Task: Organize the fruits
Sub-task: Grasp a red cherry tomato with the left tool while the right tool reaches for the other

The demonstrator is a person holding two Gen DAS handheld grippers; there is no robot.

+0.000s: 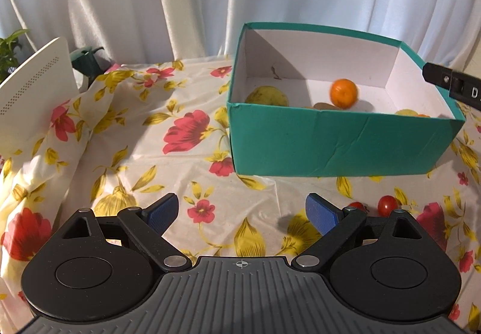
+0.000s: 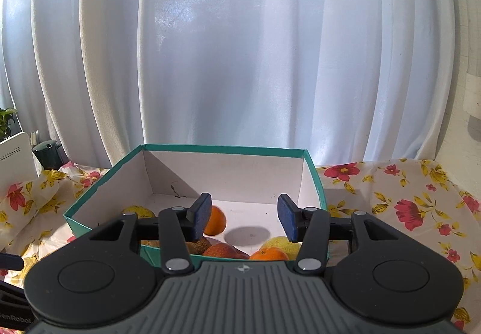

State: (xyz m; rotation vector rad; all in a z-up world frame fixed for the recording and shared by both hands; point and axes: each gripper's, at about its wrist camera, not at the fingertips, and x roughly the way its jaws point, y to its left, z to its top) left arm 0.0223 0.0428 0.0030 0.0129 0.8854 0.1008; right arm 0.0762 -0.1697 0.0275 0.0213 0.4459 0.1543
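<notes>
One teal box (image 2: 315, 180), two oranges (image 2: 215, 221), two red tomatoes (image 1: 387, 204), two yellow-green fruits (image 1: 267, 96)

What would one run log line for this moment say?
left gripper: open, empty | right gripper: open over teal box | orange: blurred, in box | tomatoes: on table

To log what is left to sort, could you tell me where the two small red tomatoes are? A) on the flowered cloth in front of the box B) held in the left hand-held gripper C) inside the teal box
A: both tomatoes lie on the flowered cloth, outside the teal box.
</notes>
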